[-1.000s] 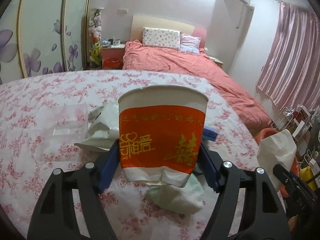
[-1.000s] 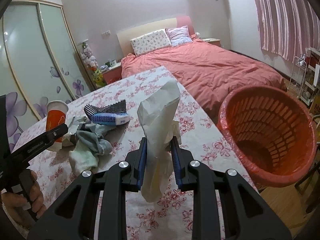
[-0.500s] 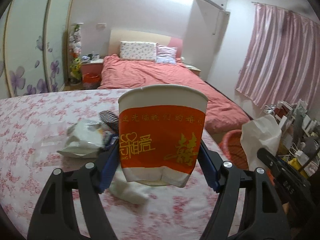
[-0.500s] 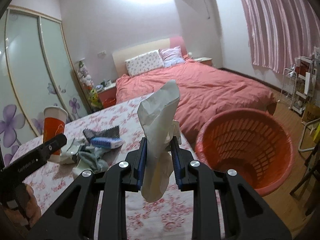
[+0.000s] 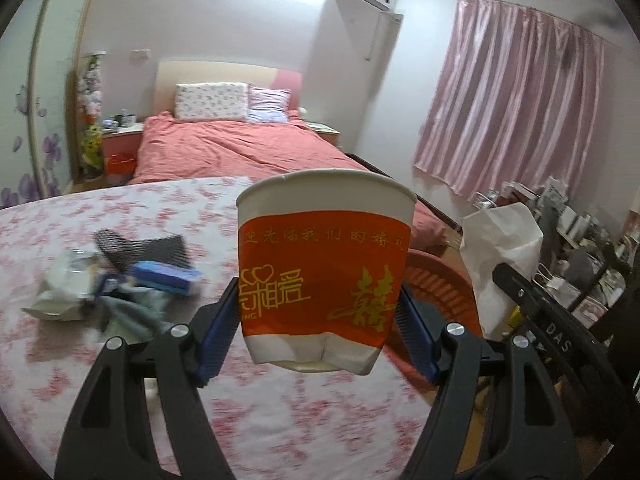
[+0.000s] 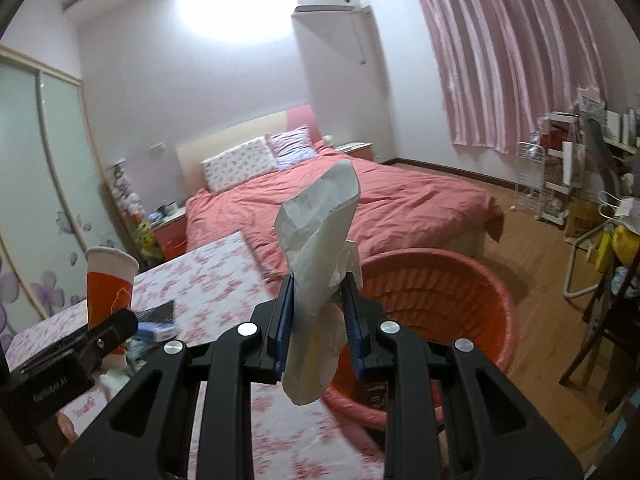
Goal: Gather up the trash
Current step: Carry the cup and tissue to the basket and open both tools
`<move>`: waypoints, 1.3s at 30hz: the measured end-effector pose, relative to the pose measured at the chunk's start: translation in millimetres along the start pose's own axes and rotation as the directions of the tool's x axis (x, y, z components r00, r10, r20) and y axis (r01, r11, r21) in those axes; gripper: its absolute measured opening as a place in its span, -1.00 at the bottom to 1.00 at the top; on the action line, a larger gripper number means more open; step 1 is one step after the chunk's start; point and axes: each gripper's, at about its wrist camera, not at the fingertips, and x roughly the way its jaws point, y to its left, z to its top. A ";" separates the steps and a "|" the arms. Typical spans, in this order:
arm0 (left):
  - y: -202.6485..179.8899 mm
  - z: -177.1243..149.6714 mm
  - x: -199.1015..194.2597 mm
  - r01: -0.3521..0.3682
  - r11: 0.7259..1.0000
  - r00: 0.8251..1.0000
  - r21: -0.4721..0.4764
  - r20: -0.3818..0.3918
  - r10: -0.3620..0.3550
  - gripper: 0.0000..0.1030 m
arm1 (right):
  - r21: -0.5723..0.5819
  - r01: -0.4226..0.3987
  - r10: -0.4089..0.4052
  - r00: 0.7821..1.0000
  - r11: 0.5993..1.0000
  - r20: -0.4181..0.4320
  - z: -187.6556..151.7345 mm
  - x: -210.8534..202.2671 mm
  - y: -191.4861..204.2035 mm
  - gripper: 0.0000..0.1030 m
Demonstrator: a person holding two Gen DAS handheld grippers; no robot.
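I hold a cup (image 5: 325, 270) in my left claw (image 5: 320, 316), the blue pads pressed on its lower sides, and a crumpled white bag (image 6: 318, 264) pinched in my right claw (image 6: 316, 312). The cup stands upright, clear of the table (image 5: 100, 360). The red bin (image 6: 452, 304) sits on the floor just past the table's edge, right ahead of my right claw and partly hidden behind the cup in the left view.

The cup worries me most. Its base looks dented where the pads squeeze, so I judge the wall to be soft: press harder and it folds, ease off and it slides down between the pads. If anything is left inside, which I cannot see, tipping it before it is over the bin would spill onto the cloth.

The bag is light and floppy, with most of it sticking up above the pads. When I let go it may cling to a pad or drift, landing on the rim or the floor instead of inside. I should be well over the opening first.

My two claws are close together; the left view shows the right one just beside the cup. Bringing both to the bin at once could knock them together and jar the cup loose. More litter (image 5: 132, 280) lies heaped on the table, so this is not the last trip.
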 end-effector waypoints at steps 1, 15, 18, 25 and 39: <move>-5.6 0.4 4.3 0.010 1.000 1.000 0.005 -0.004 -0.010 0.38 | 0.005 0.007 -0.007 1.000 1.000 0.002 0.1 0.7 -3.3 -0.53; -71.8 -6.4 69.0 0.154 0.985 0.987 0.081 -0.066 -0.148 0.38 | 0.100 0.067 -0.066 0.998 0.993 -0.015 -3.9 24.3 -60.1 -0.53; -77.2 -8.6 83.8 0.167 0.982 0.983 0.087 -0.088 -0.160 0.38 | 0.110 0.068 -0.066 0.998 0.992 -0.021 -7.4 26.0 -63.7 -0.53; -87.5 -12.3 116.8 0.185 0.979 0.975 0.083 -0.139 -0.172 0.38 | 0.137 0.073 -0.069 0.997 0.988 -0.037 -9.0 35.7 -73.6 -0.52; -71.5 -26.4 158.1 0.126 0.990 0.966 0.067 -0.235 -0.108 0.59 | 0.199 0.107 -0.087 0.991 0.974 -0.105 -20.3 48.4 -94.7 -0.02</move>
